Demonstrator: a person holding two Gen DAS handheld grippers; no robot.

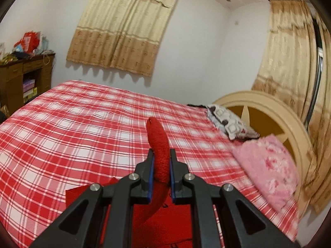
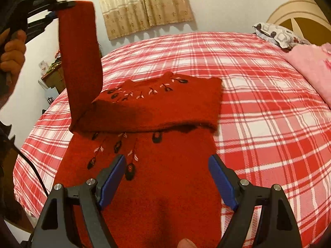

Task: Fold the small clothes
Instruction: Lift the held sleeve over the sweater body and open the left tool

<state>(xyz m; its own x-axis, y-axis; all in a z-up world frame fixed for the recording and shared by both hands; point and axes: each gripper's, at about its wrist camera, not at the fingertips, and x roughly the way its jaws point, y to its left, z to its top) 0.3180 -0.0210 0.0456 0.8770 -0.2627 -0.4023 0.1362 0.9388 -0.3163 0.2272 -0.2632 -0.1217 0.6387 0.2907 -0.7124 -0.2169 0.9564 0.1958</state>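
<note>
Red sweater [image 2: 157, 111] sleeve [image 1: 158, 144] hangs clamped in left gripper [image 1: 161, 155] jaws; right gripper [image 2: 167, 163] jaws gape empty above its body.

Fuzzy matt red knit sweater [image 2: 165, 186] w/ stitched embroidery; woven plaid cloth bed sheet [image 2: 258, 103]; matt black plastic gripper [image 2: 167, 171], blue rubbery pads [image 2: 112, 177], shiny metal pins.

A bed [image 2: 258, 107] carries everything, spread with a red-and-white checked cover [image 1: 82, 128]. On the cover lies a red knitted sweater [image 2: 165, 181] with small dark and pale embroidered motifs, its upper part folded back over the body. Toward the cream headboard [image 1: 275, 111], a grey-and-white patterned pillow [image 1: 229, 126] sits beside a pink flowered one [image 1: 266, 167]; something dark behind the patterned pillow is too blurred to identify.
</note>
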